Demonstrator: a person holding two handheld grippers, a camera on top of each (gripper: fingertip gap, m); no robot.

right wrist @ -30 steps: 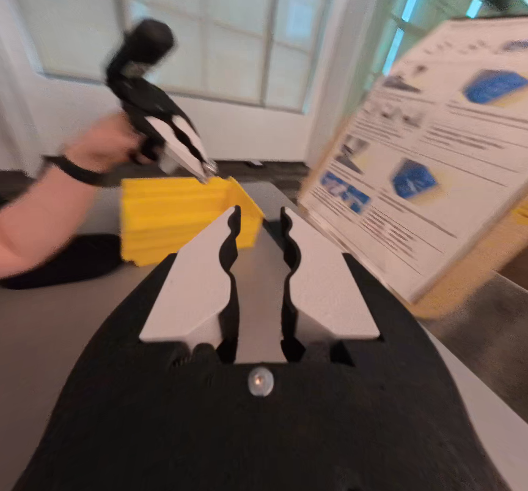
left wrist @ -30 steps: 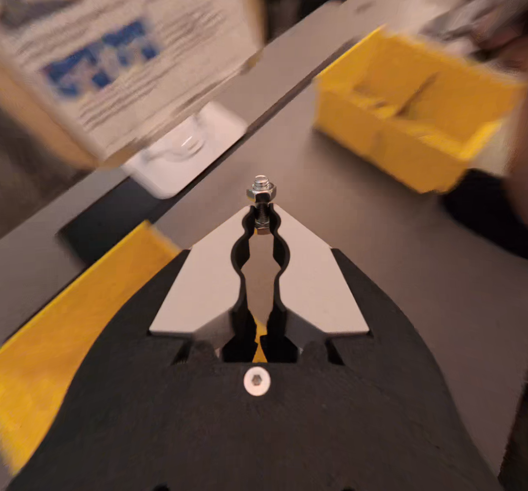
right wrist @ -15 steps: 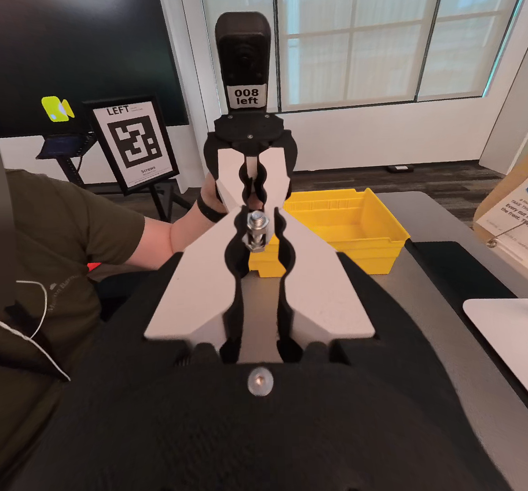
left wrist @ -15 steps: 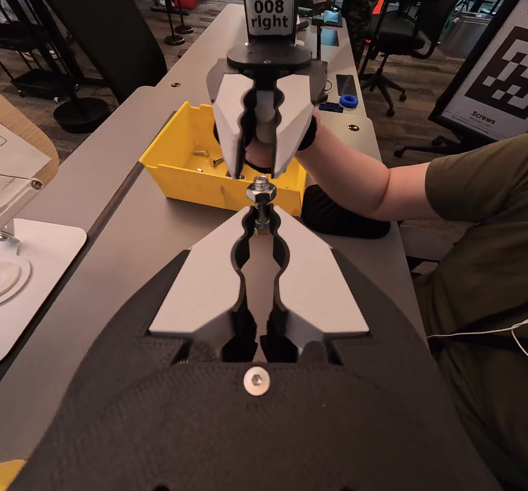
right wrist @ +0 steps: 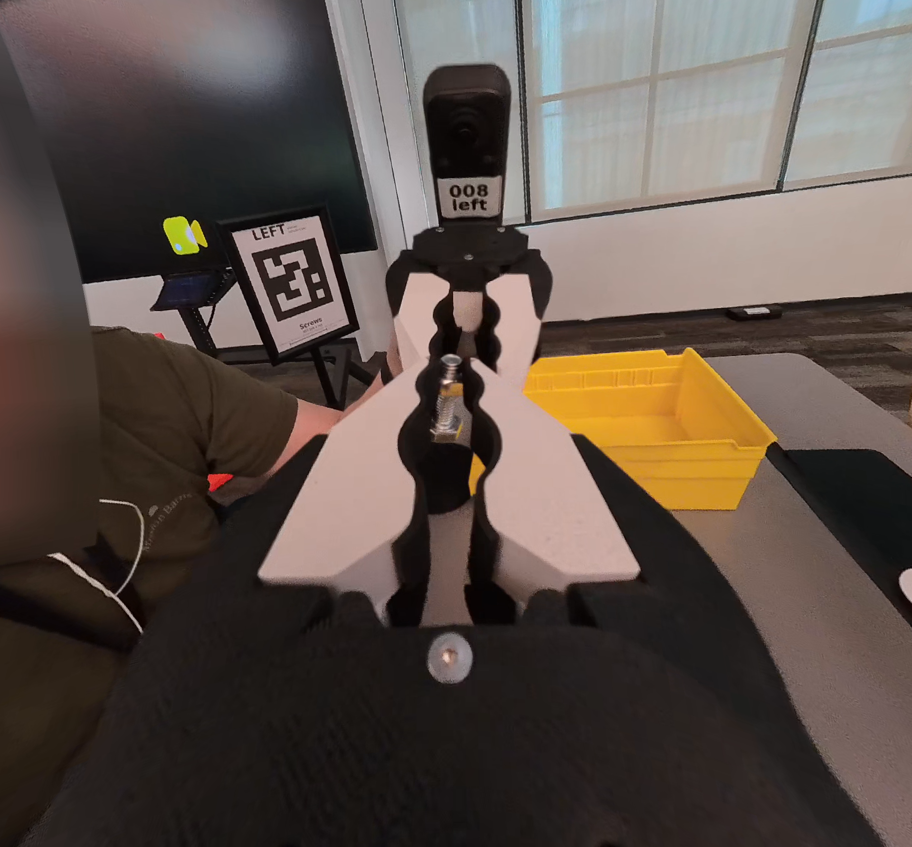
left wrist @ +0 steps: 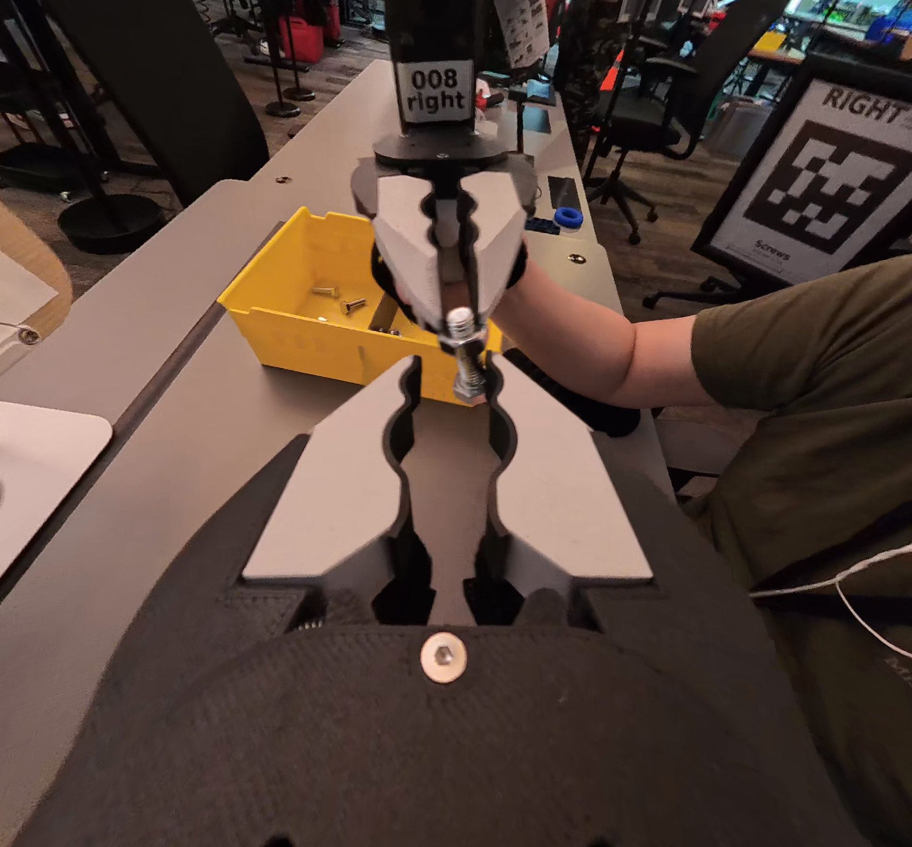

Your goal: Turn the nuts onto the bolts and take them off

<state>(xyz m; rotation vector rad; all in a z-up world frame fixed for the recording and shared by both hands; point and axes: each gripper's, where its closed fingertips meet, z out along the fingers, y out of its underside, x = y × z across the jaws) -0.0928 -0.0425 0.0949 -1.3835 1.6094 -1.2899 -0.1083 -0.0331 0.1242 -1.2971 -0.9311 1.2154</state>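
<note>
**Right wrist view: fingers clenched at the nut, left side let go**

Right wrist view shows my right gripper (right wrist: 446,369) with its fingers (right wrist: 355,493) drawn in close on the nut (right wrist: 450,383), which sits high on the bolt (right wrist: 444,409) near the threaded tip. The bolt runs along the gap towards me, its hex head in the wider hollow between the pads, clear of them as far as I can tell. I judge the grip is on the nut so that it can be spun while the bolt is held by the other side.

From the left wrist view, the left gripper (left wrist: 451,364) is released: its fingers (left wrist: 345,493) stand apart, wider than the bolt head, which only leans against the 3 o'clock finger. So the whole piece hangs from the right grip, above the table (left wrist: 197,428).

At 11 o'clock in that view lies a yellow bin (left wrist: 296,330) with spare bolts (left wrist: 353,304) in it, near enough to drop parts into. A second yellow bin (right wrist: 691,473) sits at 3 o'clock in the right view.

My reading: the left must clench on the head again before any turning; otherwise nut and bolt will rotate together.
</note>
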